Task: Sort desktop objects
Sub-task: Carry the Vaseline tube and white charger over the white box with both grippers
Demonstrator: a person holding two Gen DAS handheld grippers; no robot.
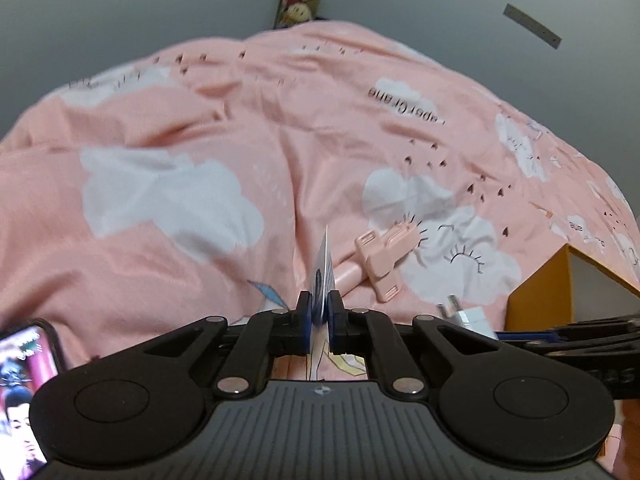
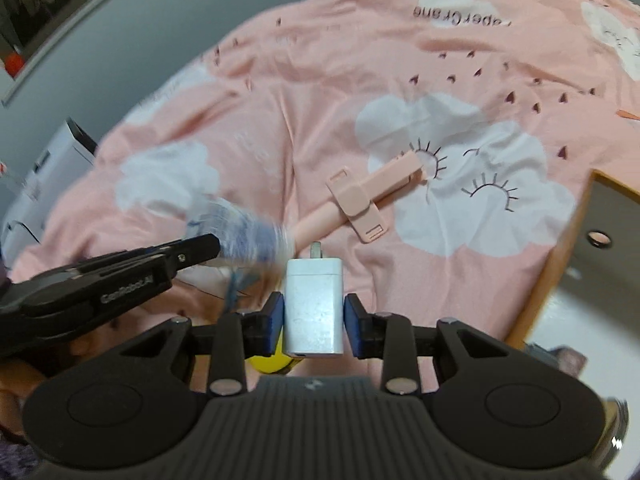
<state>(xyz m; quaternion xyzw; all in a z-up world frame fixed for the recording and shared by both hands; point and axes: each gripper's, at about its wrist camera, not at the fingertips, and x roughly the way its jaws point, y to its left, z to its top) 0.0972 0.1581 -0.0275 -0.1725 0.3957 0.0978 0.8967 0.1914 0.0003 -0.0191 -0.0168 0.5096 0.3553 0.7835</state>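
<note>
1. 2 grippers in play over the pink cloud-print bedspread (image 1: 168, 120), and both are loaded.
2. The left gripper (image 1: 320, 312) is clenched on 1 thin card (image 1: 325, 268), blue and white, standing on edge straight up at 12 o'clock from the pads.
3. The right gripper (image 2: 314, 316) grasps 1 white charger (image 2: 314, 304), blue pads (image 2: 276, 316) pressed on both sides, its metal prongs pointing to 12 o'clock.
4. In the right wrist view the left gripper comes in from 9 o'clock, the card just a blue-white blur at its tip.
5. 1 pink phone holder (image 2: 360, 196) lies on the bedspread, at 1 o'clock from the charger, touched by neither gripper.
6. 1 orange-edged box (image 1: 540, 292) sits at 3 o'clock in the left wrist view, its grey inside showing.
7. 1 phone (image 1: 24, 392) with a lit screen peeks in at 8 o'clock of the left wrist view.
</note>
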